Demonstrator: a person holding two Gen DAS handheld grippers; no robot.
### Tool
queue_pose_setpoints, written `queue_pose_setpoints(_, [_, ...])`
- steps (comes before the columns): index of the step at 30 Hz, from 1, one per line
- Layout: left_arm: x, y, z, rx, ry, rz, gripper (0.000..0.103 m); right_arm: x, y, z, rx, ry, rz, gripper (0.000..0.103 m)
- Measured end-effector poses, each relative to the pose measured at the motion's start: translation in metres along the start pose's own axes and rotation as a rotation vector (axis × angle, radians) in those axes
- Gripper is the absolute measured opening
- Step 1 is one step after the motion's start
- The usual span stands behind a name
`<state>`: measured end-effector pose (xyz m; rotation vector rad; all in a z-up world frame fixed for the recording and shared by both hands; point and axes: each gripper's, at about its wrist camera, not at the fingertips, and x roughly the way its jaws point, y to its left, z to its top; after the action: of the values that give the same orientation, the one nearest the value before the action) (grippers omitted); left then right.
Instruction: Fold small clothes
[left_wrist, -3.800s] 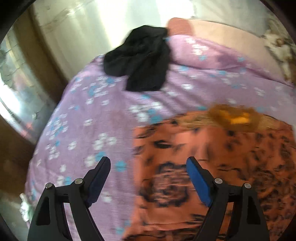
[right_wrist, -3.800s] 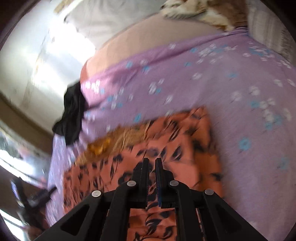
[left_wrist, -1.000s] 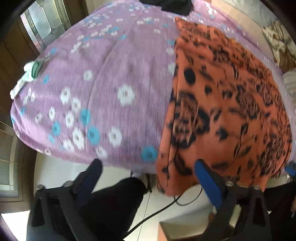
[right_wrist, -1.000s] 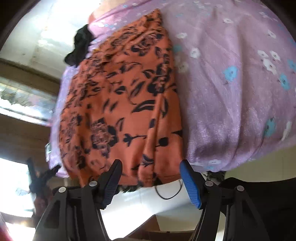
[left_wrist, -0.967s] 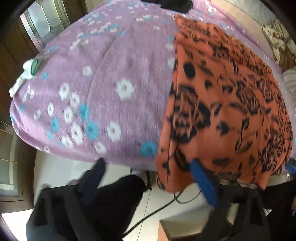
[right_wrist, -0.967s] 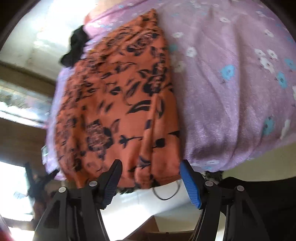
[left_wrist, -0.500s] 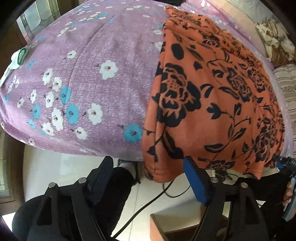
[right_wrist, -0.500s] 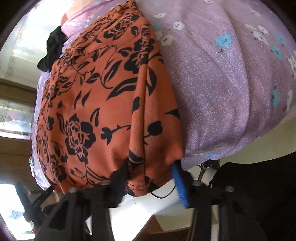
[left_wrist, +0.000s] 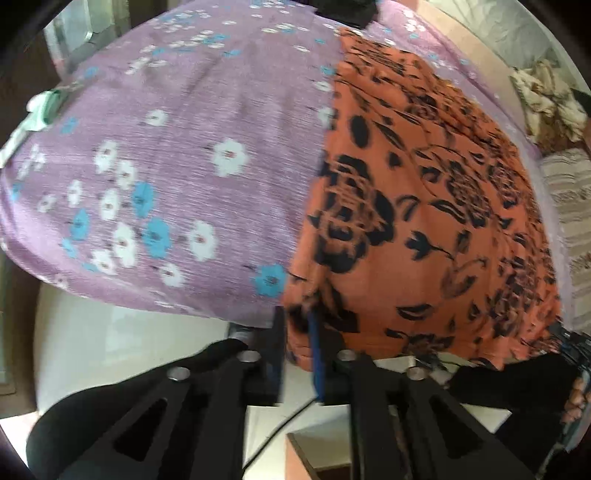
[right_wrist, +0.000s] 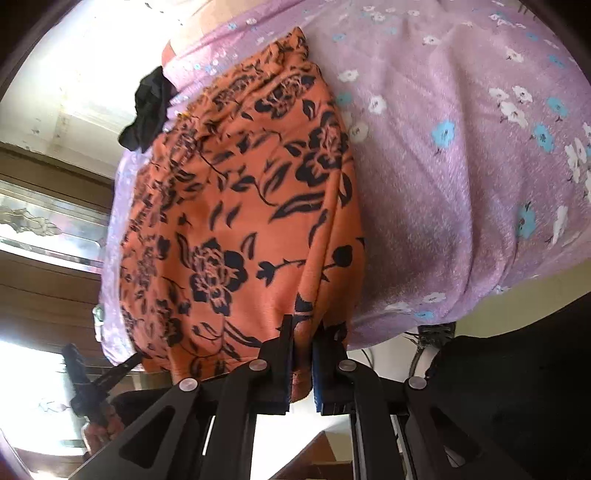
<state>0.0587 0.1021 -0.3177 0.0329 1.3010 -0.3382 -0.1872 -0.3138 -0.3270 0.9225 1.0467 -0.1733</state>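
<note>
Two corners are pinched now: your left gripper (left_wrist: 298, 354) is clamped on the near-left hem corner of the orange garment (left_wrist: 424, 206), and your right gripper (right_wrist: 302, 365) is clamped on the near-right corner, cloth bunched between the blue pads in both views. The garment lies spread lengthwise on the purple sheet (left_wrist: 166, 147), its near hem hanging over the bed's near edge, far end up by the black cloth (right_wrist: 147, 110). For a clean fold, I'd say: lift both corners together & level, keep the hem taut btwn them w/o stretching, then carry it far, toward the top end, and lay it down so edges line up. Don't let one side lead or the fold line will skew. Left view is blurred, so grip depth there is hard to judge; if the bite feels thin, re-pinch before lifting. Watch the sheet: the left pads sit right beside it, and grabbing it too would drag the bedding up w/ the garment.
</note>
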Motion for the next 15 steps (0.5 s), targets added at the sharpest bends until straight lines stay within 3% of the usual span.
queue_pose_setpoints(2, [0.001, 0.003, 0.002, -0.029, -0.001, 0.063, 0.088, 0.000, -0.004, 0.004, 0.005, 0.004, -0.002, 0.008])
queue_pose_setpoints(8, [0.024, 0.001, -0.003, -0.042, 0.088, -0.018, 0.088, 0.010, -0.009, 0.005, 0.021, 0.027, 0.003, 0.008])
queue_pose_setpoints(10, [0.029, -0.002, -0.005, -0.037, 0.083, -0.050, 0.058, 0.009, -0.008, 0.004, 0.018, 0.022, 0.010, 0.008])
queue_pose_setpoints(11, [0.032, -0.001, -0.004, -0.047, 0.097, -0.073, 0.034, 0.007, -0.008, 0.005, 0.014, 0.019, 0.015, 0.008])
queue_pose_setpoints(12, [0.034, 0.003, -0.003, -0.078, 0.109, -0.117, 0.022, 0.003, -0.007, 0.005, 0.009, 0.014, 0.023, 0.008])
queue_pose_setpoints(14, [0.031, 0.004, -0.006, -0.097, 0.097, -0.145, 0.010, -0.002, -0.005, 0.007, 0.003, 0.007, 0.036, 0.008])
queue_pose_setpoints(15, [0.028, 0.004, -0.006, -0.089, 0.091, -0.141, 0.009, -0.005, -0.005, 0.008, 0.002, 0.004, 0.046, 0.008])
